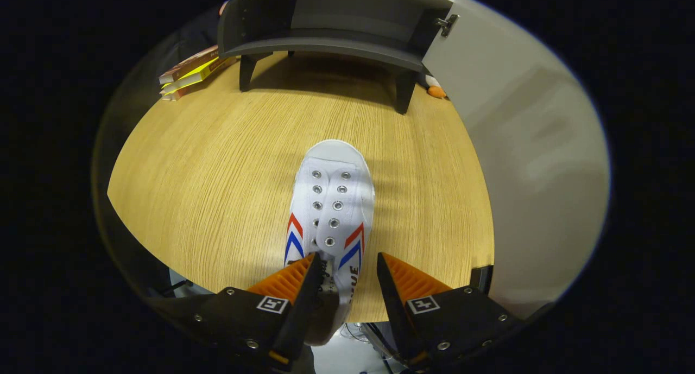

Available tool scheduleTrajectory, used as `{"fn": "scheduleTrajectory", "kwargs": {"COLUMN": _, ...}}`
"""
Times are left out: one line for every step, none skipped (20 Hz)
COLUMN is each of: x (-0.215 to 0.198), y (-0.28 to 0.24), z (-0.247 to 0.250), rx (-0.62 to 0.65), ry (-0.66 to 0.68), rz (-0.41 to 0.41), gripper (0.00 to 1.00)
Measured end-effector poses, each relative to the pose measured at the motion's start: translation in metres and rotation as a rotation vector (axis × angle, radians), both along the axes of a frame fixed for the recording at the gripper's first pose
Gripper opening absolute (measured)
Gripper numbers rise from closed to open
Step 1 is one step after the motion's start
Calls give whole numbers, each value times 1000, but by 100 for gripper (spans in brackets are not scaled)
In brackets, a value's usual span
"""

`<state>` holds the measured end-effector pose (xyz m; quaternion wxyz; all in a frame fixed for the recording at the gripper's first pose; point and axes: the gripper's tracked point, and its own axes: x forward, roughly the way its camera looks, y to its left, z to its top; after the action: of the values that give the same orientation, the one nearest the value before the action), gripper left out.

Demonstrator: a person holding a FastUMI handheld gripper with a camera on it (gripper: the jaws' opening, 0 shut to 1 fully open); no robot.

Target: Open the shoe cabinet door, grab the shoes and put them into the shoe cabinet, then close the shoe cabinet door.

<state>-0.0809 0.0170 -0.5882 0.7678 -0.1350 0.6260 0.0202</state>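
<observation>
Stacked books (190, 73) and an orange object (436, 92) on wooden table (217, 168).

Bright, even overhead light; the surface (217, 173) is sharp, with a soft shadow under the cabinet (326, 40). Fisheye bending curves its edges; the door (532, 146) is hazy.

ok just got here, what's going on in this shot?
A handheld gripper is at a white sneaker on the wooden table. Its fingers straddle the heel end with a gap on one side, so no firm grip yet. The shoe's toe points toward the shoe cabinet beyond, whose door already stands open. Books lie beside the cabinet.
</observation>
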Motion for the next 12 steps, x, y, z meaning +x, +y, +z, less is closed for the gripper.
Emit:
{"fn": "scheduleTrajectory", "kwargs": {"x": 0, "y": 0, "z": -3, "rx": 1, "ry": 7, "rz": -1, "gripper": 63}}
{"fn": "scheduleTrajectory", "kwargs": {"x": 1, "y": 0, "z": -6, "rx": 3, "ry": 9, "rz": -4, "gripper": 62}}
{"fn": "scheduleTrajectory", "kwargs": {"x": 1, "y": 2, "z": -8, "rx": 14, "ry": 20, "rz": -9, "gripper": 60}}
{"fn": "scheduleTrajectory", "kwargs": {"x": 1, "y": 3, "z": -8, "rx": 22, "ry": 23, "rz": -11, "gripper": 59}}
{"fn": "scheduleTrajectory", "kwargs": {"x": 2, "y": 3, "z": -9, "rx": 30, "ry": 26, "rz": -4, "gripper": 56}}
{"fn": "scheduleTrajectory", "kwargs": {"x": 2, "y": 4, "z": -9, "rx": 42, "ry": 27, "rz": 5, "gripper": 56}}
{"fn": "scheduleTrajectory", "kwargs": {"x": 2, "y": 5, "z": -10, "rx": 58, "ry": 32, "rz": 11, "gripper": 56}}
{"fn": "scheduleTrajectory", "kwargs": {"x": 1, "y": 7, "z": -11, "rx": 72, "ry": 40, "rz": 11, "gripper": 56}}
{"fn": "scheduleTrajectory", "kwargs": {"x": 1, "y": 8, "z": -11, "rx": 78, "ry": 48, "rz": 12, "gripper": 53}}
{"fn": "scheduleTrajectory", "kwargs": {"x": 0, "y": 8, "z": -11, "rx": 79, "ry": 57, "rz": 18, "gripper": 51}}
{"fn": "scheduleTrajectory", "kwargs": {"x": 0, "y": 9, "z": -11, "rx": 81, "ry": 65, "rz": 21, "gripper": 50}}
{"fn": "scheduleTrajectory", "kwargs": {"x": 0, "y": 9, "z": -12, "rx": 82, "ry": 70, "rz": 17, "gripper": 49}}
